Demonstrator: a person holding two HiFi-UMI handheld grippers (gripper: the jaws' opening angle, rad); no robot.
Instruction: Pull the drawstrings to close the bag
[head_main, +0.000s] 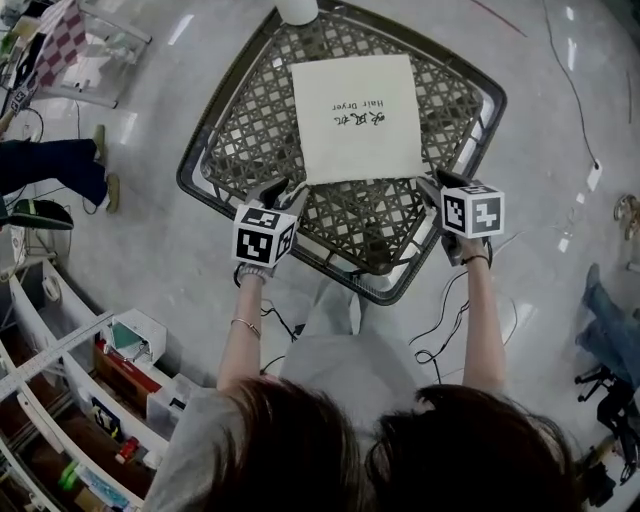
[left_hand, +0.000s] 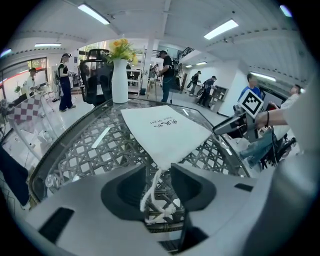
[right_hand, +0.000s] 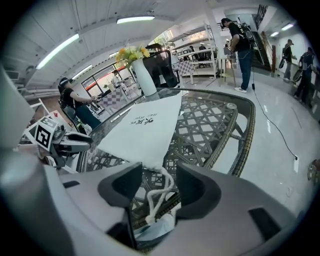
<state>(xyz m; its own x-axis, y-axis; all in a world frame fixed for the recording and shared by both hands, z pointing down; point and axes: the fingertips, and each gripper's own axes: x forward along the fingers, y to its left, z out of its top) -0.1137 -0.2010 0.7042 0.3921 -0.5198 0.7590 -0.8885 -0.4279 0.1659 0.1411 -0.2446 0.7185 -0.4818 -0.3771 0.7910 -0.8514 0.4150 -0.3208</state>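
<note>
One white bag (head_main: 355, 118) printed "Hair Dryer" lies flat on the latticed surface (head_main: 235, 130), with two drawstrings at its near corners and two tools. The left tool (head_main: 282, 192) stands released, jaws wide, and the knotted left drawstring (left_hand: 152, 195) hangs loose between them. The right tool (head_main: 432, 185) is likewise released, with the right drawstring (right_hand: 159, 192) unpinched between its jaws.

Bag (head_main: 355, 118) lies on table (head_main: 245, 125) (vase (head_main: 297, 10) behind it).
</note>
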